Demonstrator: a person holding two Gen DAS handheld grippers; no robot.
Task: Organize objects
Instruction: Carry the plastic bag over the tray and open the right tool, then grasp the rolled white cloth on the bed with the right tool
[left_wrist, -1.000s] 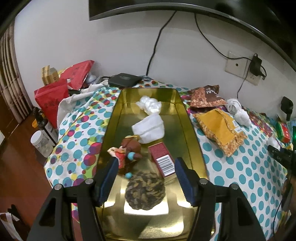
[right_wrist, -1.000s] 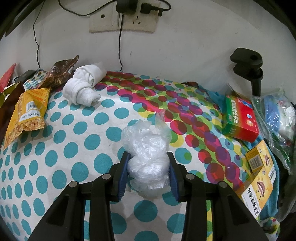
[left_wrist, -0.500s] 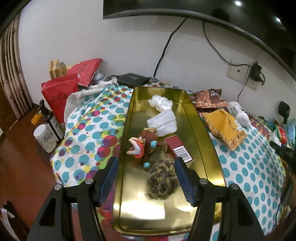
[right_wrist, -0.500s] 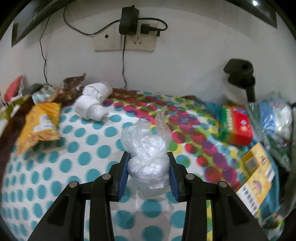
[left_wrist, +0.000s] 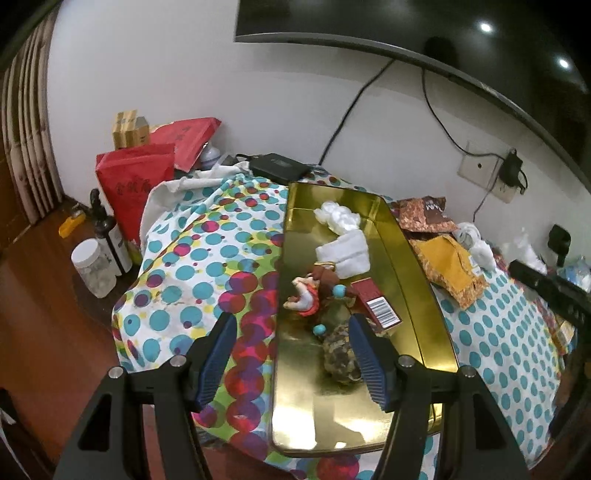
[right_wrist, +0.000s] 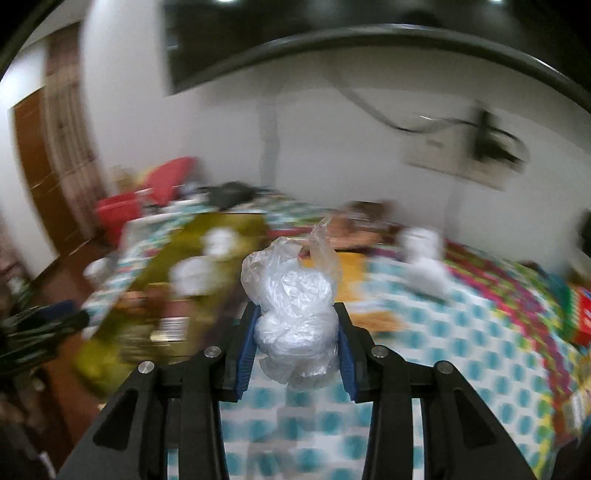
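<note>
**Carrying a crumpled plastic bag toward the gold tray**

Gripping the crumpled plastic bag (right_wrist: 295, 314) at lower centre of the right wrist view, right gripper (right_wrist: 295, 345) clenched on its bulging middle, blue ribbed pads sunk into the film. Thin, translucent, wrinkled, springy; loose tail sticking up above the fingers. Held clear of the dotted tablecloth (right_wrist: 461, 350), with the whole background smeared by motion blur.

Showing as a dull gold streak at left centre of that view: the gold tray (left_wrist: 424, 280), sharp in the left wrist view as a long, shallow, glossy metal pan with rounded corners. Already holding a white plastic wad (left_wrist: 338, 214) at the far end, a folded white cloth (left_wrist: 345, 251), a soft doll (left_wrist: 314, 291), a red barcoded box (left_wrist: 375, 302) and a mottled brown bundle (left_wrist: 340, 354).

Hanging released over the tray's near left rim, left gripper (left_wrist: 290, 354), fingers wide apart, nothing between them.

Risks, as a judgement only: slippery film sliding out of the pads during a fast swing; springy bag unfolding after release and rolling over the low tray wall; right fingers clipping the left gripper or nudging the light doll, given crowded tray space and a blurred approach.
</note>
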